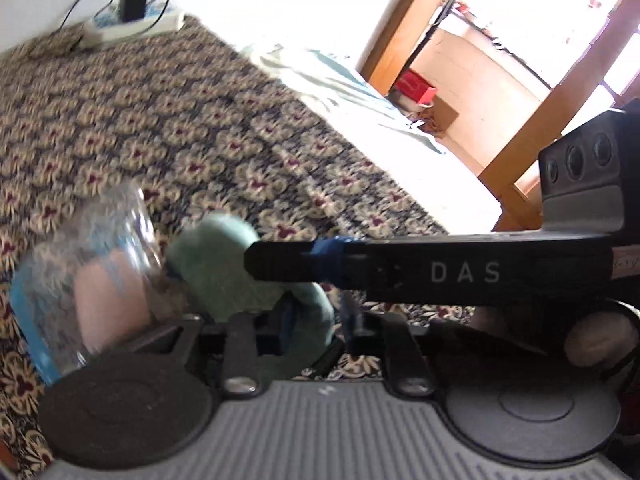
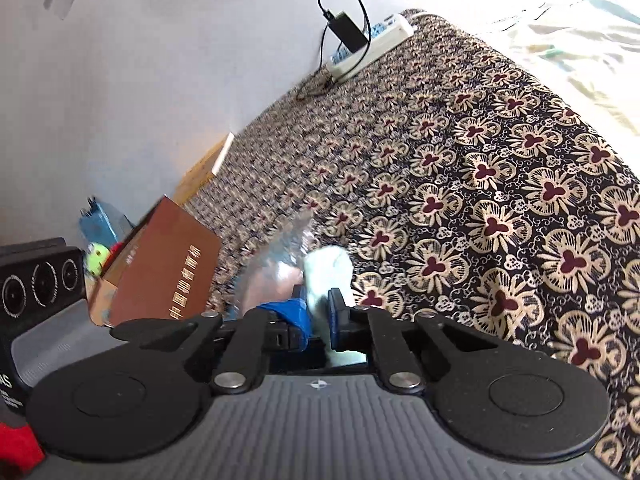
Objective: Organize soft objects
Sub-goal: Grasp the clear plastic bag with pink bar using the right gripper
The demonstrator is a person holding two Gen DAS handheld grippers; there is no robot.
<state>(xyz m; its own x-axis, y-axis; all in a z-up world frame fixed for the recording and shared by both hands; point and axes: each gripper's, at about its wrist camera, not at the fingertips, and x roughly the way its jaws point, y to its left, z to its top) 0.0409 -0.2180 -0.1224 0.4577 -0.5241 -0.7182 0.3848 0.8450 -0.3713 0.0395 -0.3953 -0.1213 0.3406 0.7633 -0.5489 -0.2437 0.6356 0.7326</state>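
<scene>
Flower-patterned cloth [image 2: 500, 184] in cream, dark blue and maroon covers the bed, and a white power strip [image 2: 372, 42] with a black charger lies at its far edge beside the pale wall. Both views are blurred by motion, so small details are uncertain.

A clear plastic jar [image 1: 88, 280] lies tilted on its side near the front of the cloth, and something pink shows through its wall (I cannot tell what it is). A soft mint-green object [image 1: 224, 264] is just at the mouth of the jar. In the right wrist view the right gripper [image 2: 320, 312] has its jaws pressed onto this green piece from both sides, so it is clamped on it. In the left wrist view the left gripper [image 1: 296, 320] is low behind the green object; its fingers are mostly hidden, and I cannot tell whether its jaws are apart or together.

I judge the step in hand is to push the green piece into the jar. To do it well, the right gripper should keep a firm but gentle squeeze, aim the soft end at the middle of the opening, and advance slowly. The jar is light and may roll or slide away, so the left gripper should steady it first. Release only when most of the piece is inside.
</scene>
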